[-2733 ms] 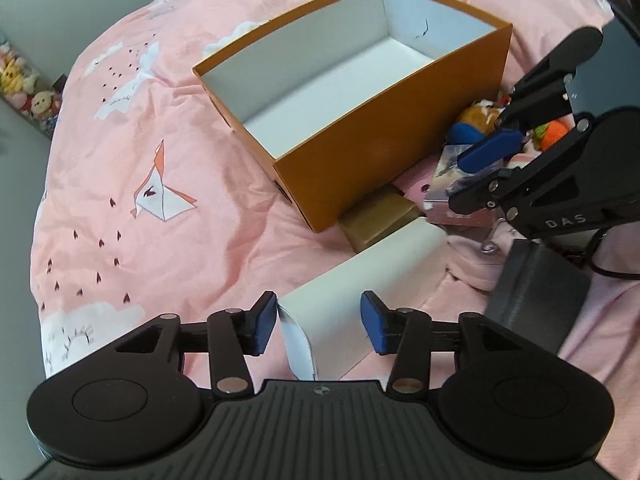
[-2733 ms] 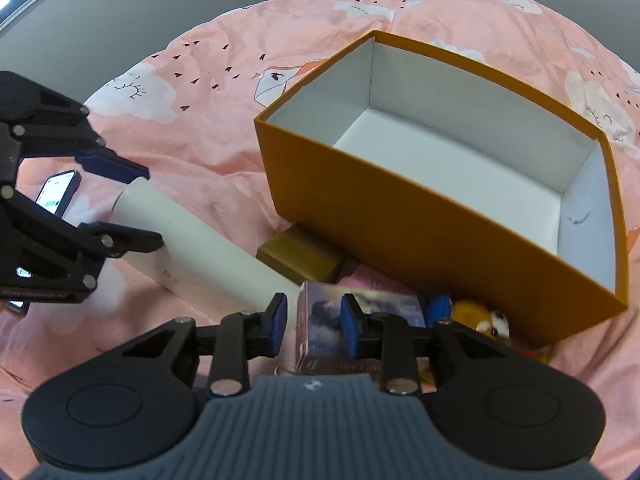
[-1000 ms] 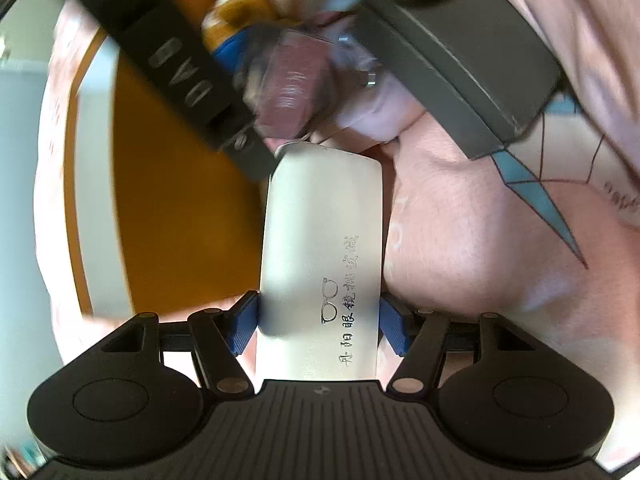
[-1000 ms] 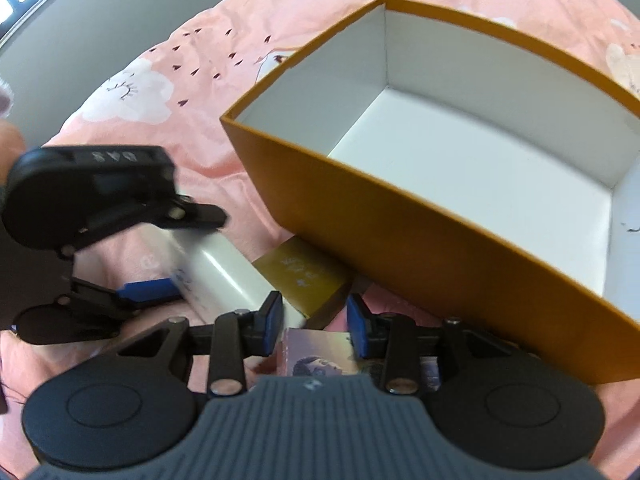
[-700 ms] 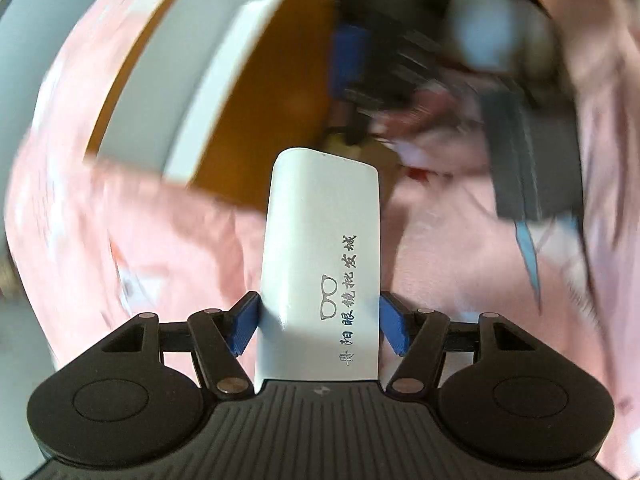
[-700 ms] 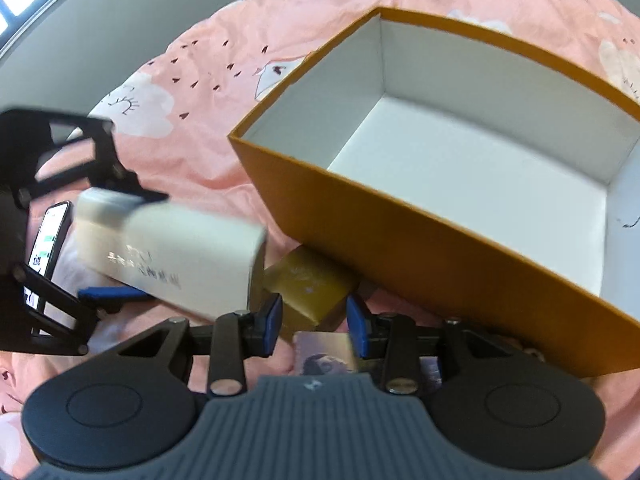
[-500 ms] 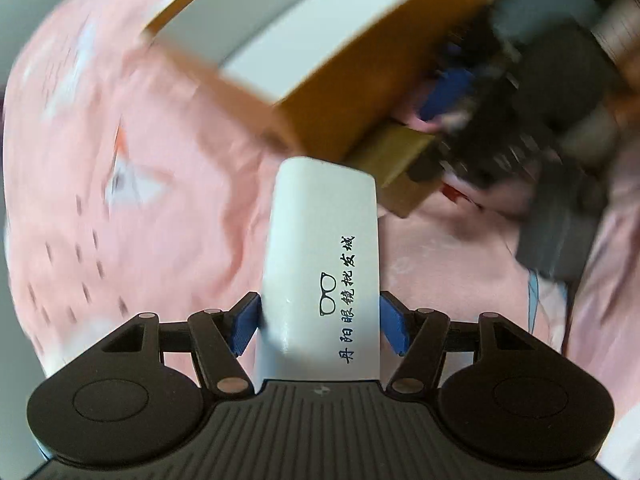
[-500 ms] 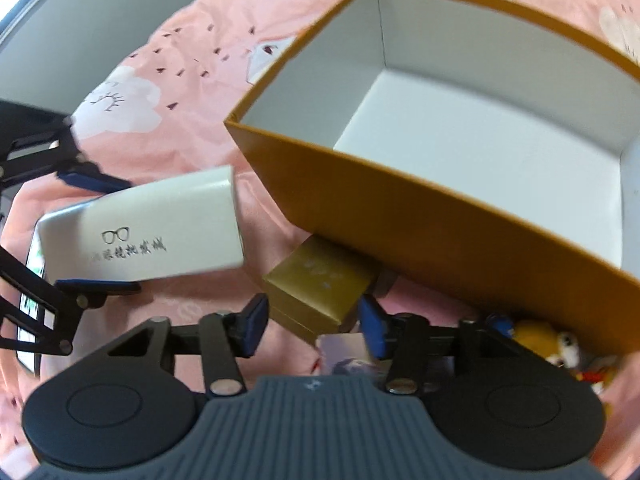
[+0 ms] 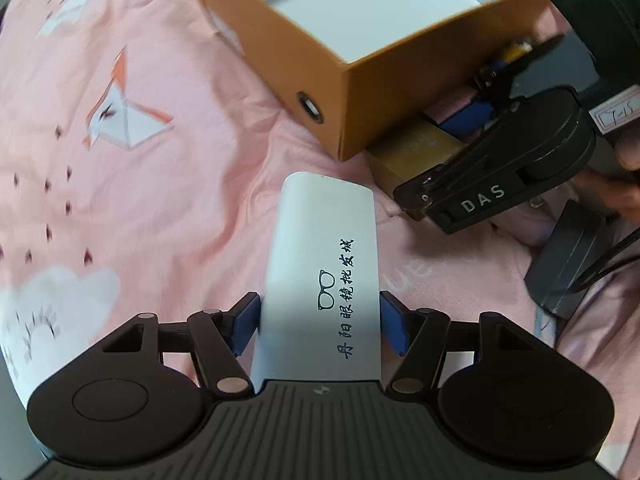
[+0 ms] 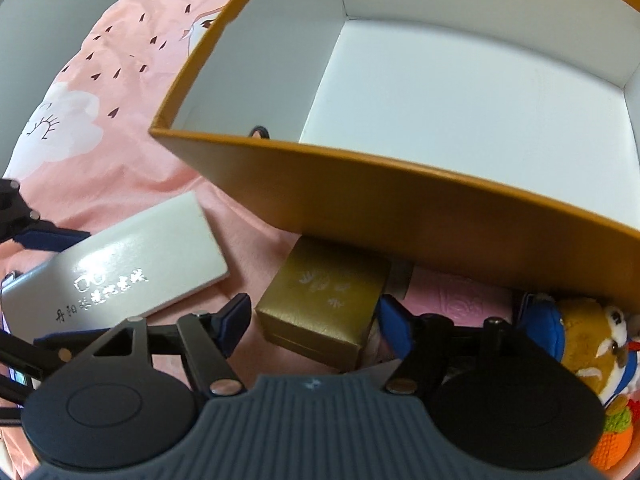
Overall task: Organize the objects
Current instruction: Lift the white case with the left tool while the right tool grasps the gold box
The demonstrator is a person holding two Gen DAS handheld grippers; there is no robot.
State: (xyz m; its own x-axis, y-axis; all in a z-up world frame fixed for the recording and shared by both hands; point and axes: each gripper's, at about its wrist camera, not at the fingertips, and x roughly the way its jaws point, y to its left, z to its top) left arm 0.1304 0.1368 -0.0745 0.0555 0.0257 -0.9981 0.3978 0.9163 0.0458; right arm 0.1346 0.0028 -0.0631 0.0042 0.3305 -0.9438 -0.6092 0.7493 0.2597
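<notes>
My left gripper (image 9: 320, 328) is shut on a white glasses case (image 9: 324, 264) with black printed characters, held above the pink bedspread; the case also shows in the right wrist view (image 10: 116, 268). An orange box (image 9: 384, 80) with a white, empty inside stands beyond it, and fills the upper right wrist view (image 10: 400, 196). My right gripper (image 10: 316, 324) is open, its blue pads on either side of a small gold box (image 10: 324, 300) lying against the orange box. The gold box shows in the left wrist view (image 9: 412, 152) too.
A plush toy (image 10: 588, 340) and an orange crocheted item (image 10: 612, 440) lie at the right by the orange box. A pink patterned box (image 10: 460, 296) lies behind the gold box. A dark flat object (image 9: 572, 264) with a cable lies at the right. The pink bedspread (image 9: 120, 160) spreads leftward.
My left gripper closed on the white case, lifted it and swung it around toward the orange box. My right gripper let go of the pink patterned box, opened wider and moved over the gold box.
</notes>
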